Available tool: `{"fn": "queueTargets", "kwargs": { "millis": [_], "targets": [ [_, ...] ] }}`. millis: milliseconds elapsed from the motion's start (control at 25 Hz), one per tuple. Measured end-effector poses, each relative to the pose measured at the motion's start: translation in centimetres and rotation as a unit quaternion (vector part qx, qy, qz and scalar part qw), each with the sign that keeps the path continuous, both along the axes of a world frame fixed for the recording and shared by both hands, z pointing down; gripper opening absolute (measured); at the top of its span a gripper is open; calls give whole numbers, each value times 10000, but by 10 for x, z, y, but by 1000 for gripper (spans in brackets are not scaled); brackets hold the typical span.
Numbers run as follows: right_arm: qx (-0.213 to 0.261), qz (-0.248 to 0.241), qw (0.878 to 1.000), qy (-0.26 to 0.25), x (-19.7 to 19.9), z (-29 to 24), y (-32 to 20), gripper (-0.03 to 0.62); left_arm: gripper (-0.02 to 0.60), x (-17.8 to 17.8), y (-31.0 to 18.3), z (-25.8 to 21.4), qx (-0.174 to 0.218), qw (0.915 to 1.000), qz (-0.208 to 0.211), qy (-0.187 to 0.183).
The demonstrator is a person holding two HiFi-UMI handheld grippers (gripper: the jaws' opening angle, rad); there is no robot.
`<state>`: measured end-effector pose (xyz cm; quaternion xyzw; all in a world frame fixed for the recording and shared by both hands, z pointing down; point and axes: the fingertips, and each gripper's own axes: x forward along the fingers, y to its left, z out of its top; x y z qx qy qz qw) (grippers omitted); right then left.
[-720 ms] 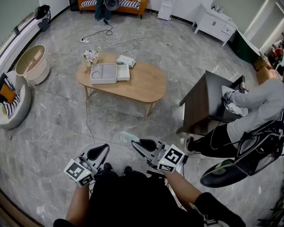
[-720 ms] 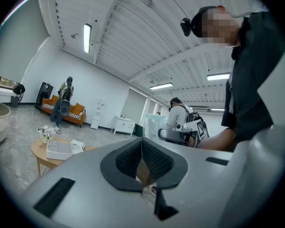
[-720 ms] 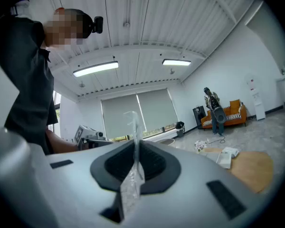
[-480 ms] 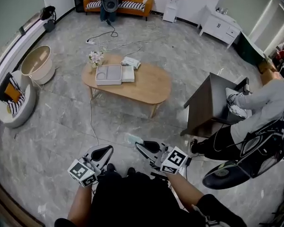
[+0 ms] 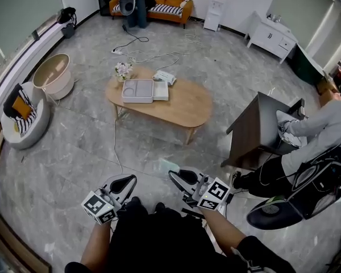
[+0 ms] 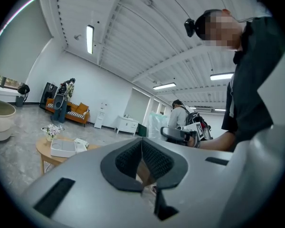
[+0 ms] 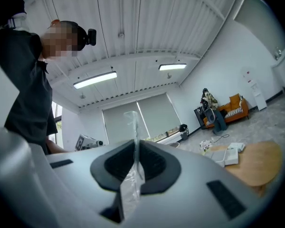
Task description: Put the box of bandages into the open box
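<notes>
A white open box (image 5: 137, 90) with its lid beside it lies on the oval wooden table (image 5: 184, 104), far ahead of both grippers. My right gripper (image 5: 174, 174) is shut on a thin, flat, pale bandage pack (image 5: 169, 165) that sticks out past the jaw tips. In the right gripper view the bandage pack (image 7: 132, 122) stands edge-on between the pads of that gripper (image 7: 135, 148), with the table (image 7: 254, 163) and open box (image 7: 221, 156) at lower right. My left gripper (image 5: 131, 177) is shut on nothing; its pads (image 6: 154, 156) meet.
A flower pot (image 5: 123, 70) and a small white box (image 5: 165, 77) also stand on the table. A dark cabinet (image 5: 256, 131) and a seated person (image 5: 312, 141) are at right. A beige tub (image 5: 53, 75), a round chair (image 5: 20, 118) and a floor cable (image 5: 115, 138) lie at left.
The table and room have slid down and to the right in the head view, so the table is nearer. Both grippers keep their pose and grip.
</notes>
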<state>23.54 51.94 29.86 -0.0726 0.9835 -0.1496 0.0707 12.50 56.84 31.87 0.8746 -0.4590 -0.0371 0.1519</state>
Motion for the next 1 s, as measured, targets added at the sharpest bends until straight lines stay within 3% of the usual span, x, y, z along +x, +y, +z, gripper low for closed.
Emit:
{"fn": "queueTargets", "kwargs": {
  "millis": [400, 720, 1000],
  "targets": [
    [-307, -113, 9995, -31, -22, 17, -15, 32, 17, -21, -5, 20, -310, 9991, -221, 200],
    [-489, 32, 9986, 201, -51, 24, -64, 34, 17, -51, -68, 26, -348, 9984, -91, 431],
    [-744, 282, 9966, 210, -99, 32, -144, 32, 17, -106, -145, 33, -176, 9987, 113, 464]
  ]
}}
